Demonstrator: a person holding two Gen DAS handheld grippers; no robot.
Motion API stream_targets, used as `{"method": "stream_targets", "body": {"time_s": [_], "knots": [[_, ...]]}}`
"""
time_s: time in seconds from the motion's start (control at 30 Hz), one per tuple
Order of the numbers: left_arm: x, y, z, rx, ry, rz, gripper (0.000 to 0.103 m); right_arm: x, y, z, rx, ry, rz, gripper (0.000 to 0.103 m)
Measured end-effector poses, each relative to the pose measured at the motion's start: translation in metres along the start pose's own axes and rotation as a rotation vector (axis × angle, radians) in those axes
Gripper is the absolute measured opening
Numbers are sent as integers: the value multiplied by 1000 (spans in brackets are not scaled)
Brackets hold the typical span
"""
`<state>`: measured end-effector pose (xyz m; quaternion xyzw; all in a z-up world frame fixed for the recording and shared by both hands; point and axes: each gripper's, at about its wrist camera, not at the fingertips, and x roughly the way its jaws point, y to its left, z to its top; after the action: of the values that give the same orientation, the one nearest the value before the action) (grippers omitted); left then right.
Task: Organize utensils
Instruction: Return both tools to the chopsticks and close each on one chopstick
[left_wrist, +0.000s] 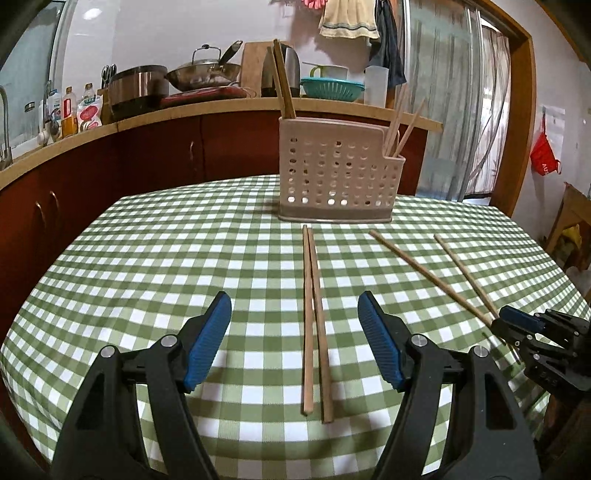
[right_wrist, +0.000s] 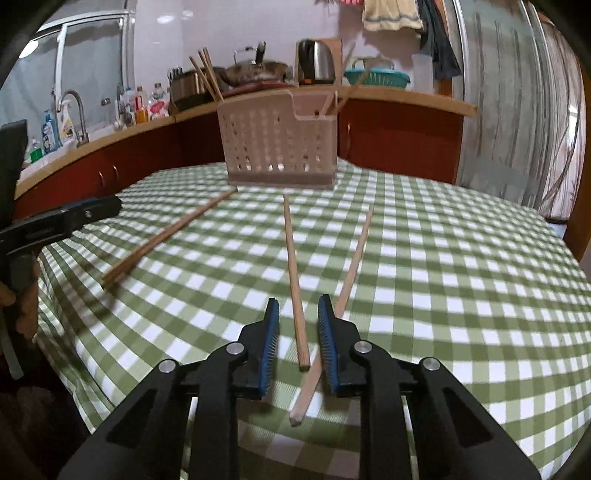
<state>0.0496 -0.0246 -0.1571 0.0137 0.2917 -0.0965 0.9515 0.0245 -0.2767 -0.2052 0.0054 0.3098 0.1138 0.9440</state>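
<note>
A beige perforated utensil holder (left_wrist: 332, 173) (right_wrist: 273, 147) stands at the far side of the green checked table (left_wrist: 147, 258), with chopsticks upright in both of its compartments. A dark chopstick pair (left_wrist: 314, 314) (right_wrist: 173, 236) lies flat between the wide-apart fingers of my left gripper (left_wrist: 293, 299), which is open. Two light chopsticks (right_wrist: 293, 266) (right_wrist: 356, 254) lie to the right. My right gripper (right_wrist: 298, 300) (left_wrist: 517, 317) straddles the near end of the first one; its pads stand close but clear of it. The second one crosses under the right finger.
Behind the table runs a kitchen counter (left_wrist: 221, 107) with pots, a kettle (left_wrist: 288, 70), bottles and a teal colander (left_wrist: 332, 88). A sink tap (right_wrist: 72, 110) is at the left. A sliding glass door (left_wrist: 461, 110) is at the right.
</note>
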Motion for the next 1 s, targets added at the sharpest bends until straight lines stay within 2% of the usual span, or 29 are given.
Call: {"method": "stream_targets", "body": {"time_s": [0.2, 0.33, 0.4, 0.47, 0.63, 0.77, 0.87, 1.0], "knots": [[2, 3, -7, -9, 18, 3, 69, 6, 8, -4, -32, 34, 17, 14], [6, 4, -14, -12, 44, -1, 68, 9, 18, -2, -74, 31, 20, 14], [8, 4, -18, -11, 55, -3, 62, 10, 19, -1, -79, 31, 19, 14], [11, 5, -21, -9, 71, -1, 60, 10, 19, 0, -79, 31, 20, 14], [18, 10, -23, -33, 99, 10, 59, 10, 19, 0, -79, 31, 18, 14], [20, 8, -24, -16, 112, 11, 58, 11, 18, 0, -75, 31, 21, 14], [25, 7, -27, -1, 134, 20, 53, 11, 18, 1, -76, 31, 20, 14], [28, 10, -28, -1, 154, 44, 53, 11, 18, 1, -75, 31, 20, 14]]}}
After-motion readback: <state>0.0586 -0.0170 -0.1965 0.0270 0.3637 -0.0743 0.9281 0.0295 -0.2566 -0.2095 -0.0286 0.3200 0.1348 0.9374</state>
